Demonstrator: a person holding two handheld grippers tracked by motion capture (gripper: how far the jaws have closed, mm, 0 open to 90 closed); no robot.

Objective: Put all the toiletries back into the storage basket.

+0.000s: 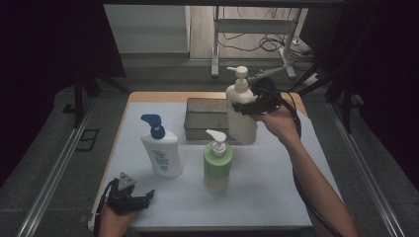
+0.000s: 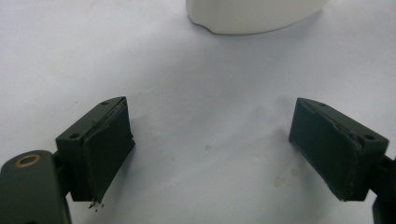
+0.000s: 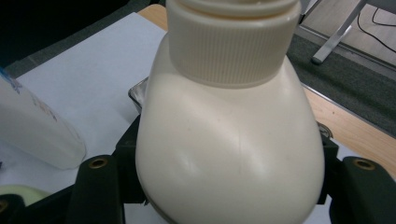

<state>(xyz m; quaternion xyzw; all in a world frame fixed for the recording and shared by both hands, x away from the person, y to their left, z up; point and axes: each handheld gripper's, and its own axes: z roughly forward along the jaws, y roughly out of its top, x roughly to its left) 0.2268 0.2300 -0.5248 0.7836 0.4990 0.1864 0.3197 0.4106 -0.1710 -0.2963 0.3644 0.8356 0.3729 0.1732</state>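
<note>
On the table, largest first:

Table (image 1: pixel 276 197): white sheet over a wooden top; wood shows along the far edge.

Tray (image 1: pixel 205 118): grey metal, rectangular, at the far middle of the sheet. Its rim shows behind the cream bottle in the right gripper view.

Cream bottle (image 1: pixel 240 111): pump bottle, upright, at the tray's right end, overlapping its front corner in the high view. Whether its base rests on the sheet I cannot tell. Ribbed collar and rounded shoulder close up in the right gripper view (image 3: pixel 229 140).

White bottle (image 1: pixel 162 150): blue pump head, printed label, stands on the sheet left of centre, well apart from the cream one. Its base shows at the top of the left gripper view (image 2: pixel 254 16).

Green bottle (image 1: pixel 217 165): white pump, stands near centre, just right of the white bottle and in front of the tray.

Right gripper (image 1: pixel 252 104): held by the right hand (image 1: pixel 281 121), arm reaching in from the lower right. Jaws closed against both sides of the cream bottle's upper body, below the collar.

Left gripper (image 1: pixel 131 195): low at the near left corner, in the left hand (image 1: pixel 113 222). Jaws spread wide, nothing between them, bare sheet beneath (image 2: pixel 210 144).
</note>
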